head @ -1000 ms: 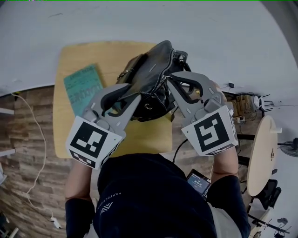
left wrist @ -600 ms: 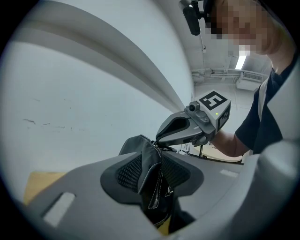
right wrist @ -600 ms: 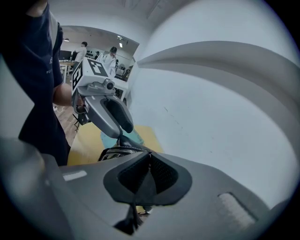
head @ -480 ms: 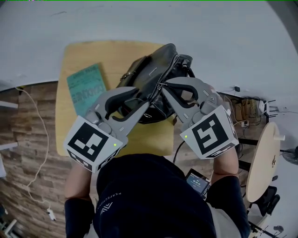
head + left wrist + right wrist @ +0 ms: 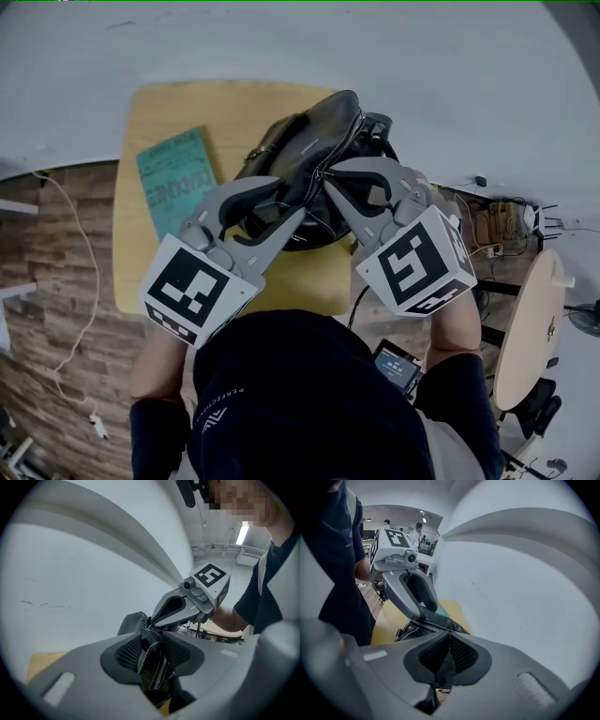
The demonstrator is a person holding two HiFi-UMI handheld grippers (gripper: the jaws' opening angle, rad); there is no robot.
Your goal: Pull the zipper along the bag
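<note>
A black leather bag (image 5: pixel 300 150) lies on a small wooden table (image 5: pixel 281 281). My left gripper (image 5: pixel 286 199) straddles the bag's near end. Its jaws are opening, and in the left gripper view the zippered fold (image 5: pixel 159 667) sits loosely between the left gripper's (image 5: pixel 152 656) spread pads. My right gripper (image 5: pixel 327 178) meets the zipper line on top of the bag. The right gripper (image 5: pixel 449 656) is shut on a thin dark zipper pull, with the zipper (image 5: pixel 426 627) running away from it toward the left gripper (image 5: pixel 423 616).
A teal book (image 5: pixel 173 178) lies on the table left of the bag. A round pale side table (image 5: pixel 525 319) and a tangle of cables (image 5: pixel 492 211) stand at the right. A white cord (image 5: pixel 75 281) trails over the wooden floor on the left.
The left gripper's jaws have spread wider around the bag's end. The bag and both grippers have shifted slightly to the right. The right gripper stays shut at the zipper.
</note>
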